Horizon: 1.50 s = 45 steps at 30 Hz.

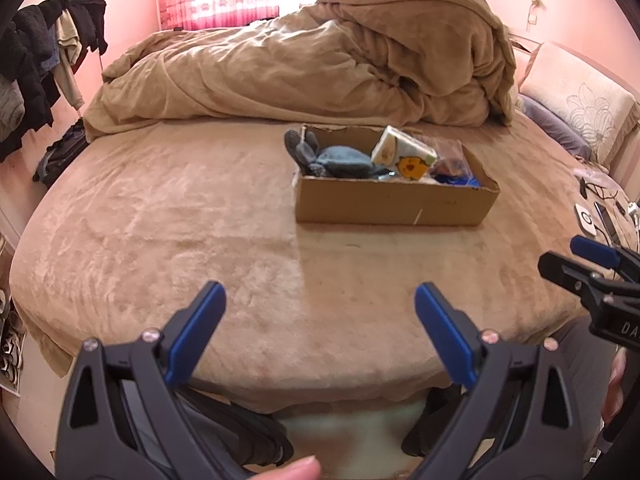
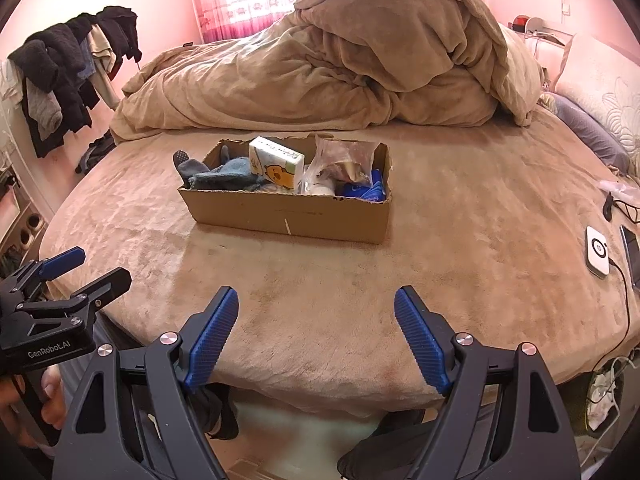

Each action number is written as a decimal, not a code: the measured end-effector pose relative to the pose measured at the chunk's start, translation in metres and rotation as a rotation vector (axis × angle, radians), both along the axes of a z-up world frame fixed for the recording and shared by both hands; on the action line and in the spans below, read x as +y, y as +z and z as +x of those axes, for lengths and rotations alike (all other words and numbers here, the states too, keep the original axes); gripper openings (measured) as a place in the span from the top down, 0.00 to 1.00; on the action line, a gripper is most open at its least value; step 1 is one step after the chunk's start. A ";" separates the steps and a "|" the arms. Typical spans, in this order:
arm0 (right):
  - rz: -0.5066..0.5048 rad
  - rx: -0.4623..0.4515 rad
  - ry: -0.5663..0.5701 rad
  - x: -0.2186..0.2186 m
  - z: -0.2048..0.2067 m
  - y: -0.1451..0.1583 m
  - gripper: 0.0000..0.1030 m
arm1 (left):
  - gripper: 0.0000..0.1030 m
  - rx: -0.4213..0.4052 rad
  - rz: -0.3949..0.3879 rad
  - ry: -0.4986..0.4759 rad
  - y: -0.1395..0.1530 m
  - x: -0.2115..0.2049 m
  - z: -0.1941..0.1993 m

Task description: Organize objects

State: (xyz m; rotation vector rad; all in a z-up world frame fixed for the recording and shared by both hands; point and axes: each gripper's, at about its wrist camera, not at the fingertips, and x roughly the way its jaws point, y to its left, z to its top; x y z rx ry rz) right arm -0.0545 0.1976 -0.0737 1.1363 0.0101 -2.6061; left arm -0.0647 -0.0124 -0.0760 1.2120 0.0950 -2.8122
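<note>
A shallow cardboard box (image 1: 394, 203) (image 2: 292, 213) sits on the tan bed. It holds grey-blue socks (image 1: 340, 162) (image 2: 224, 178), a tissue pack with an orange cartoon (image 1: 402, 151) (image 2: 276, 162), a clear plastic bag (image 2: 344, 160) and blue items (image 2: 366, 191). My left gripper (image 1: 320, 300) is open and empty over the bed's near edge, well short of the box. My right gripper (image 2: 316, 300) is open and empty, also short of the box. Each gripper shows at the side of the other's view.
A heaped tan duvet (image 1: 320, 56) lies behind the box. A white charger (image 2: 598, 256), a phone (image 2: 632, 250) and cables lie at the bed's right. Pillows (image 1: 576, 108) are at the far right. Clothes (image 2: 68, 76) hang at the left. Dark shoes (image 2: 224, 412) are on the floor below.
</note>
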 end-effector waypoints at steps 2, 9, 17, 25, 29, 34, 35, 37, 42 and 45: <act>-0.002 0.000 0.000 0.000 0.000 0.000 0.19 | 0.06 -0.001 -0.001 0.002 0.000 0.000 -0.001; -0.010 0.004 -0.008 0.002 -0.001 0.000 0.19 | 0.06 0.006 -0.021 0.014 0.002 0.003 0.001; -0.006 0.005 -0.001 0.002 -0.001 0.000 0.19 | 0.06 0.013 -0.027 0.027 0.003 0.002 0.003; -0.003 0.006 0.002 0.000 0.001 0.000 0.19 | 0.06 0.012 -0.011 0.030 0.003 0.002 0.003; -0.004 0.007 0.000 0.000 0.002 0.000 0.19 | 0.06 0.012 -0.011 0.030 0.003 0.002 0.003; -0.006 0.007 0.000 0.000 0.002 -0.001 0.19 | 0.06 0.014 -0.010 0.032 0.003 0.002 0.004; -0.006 0.007 0.000 0.000 0.002 -0.001 0.19 | 0.06 0.015 -0.010 0.032 0.003 0.002 0.004; -0.006 0.007 0.000 0.001 0.002 0.000 0.19 | 0.06 0.016 -0.011 0.031 0.004 0.002 0.004; -0.006 0.007 -0.002 0.001 0.002 0.000 0.19 | 0.06 0.016 -0.011 0.031 0.004 0.003 0.004; -0.006 0.007 -0.001 0.001 0.002 0.000 0.19 | 0.06 0.016 -0.010 0.030 0.004 0.003 0.004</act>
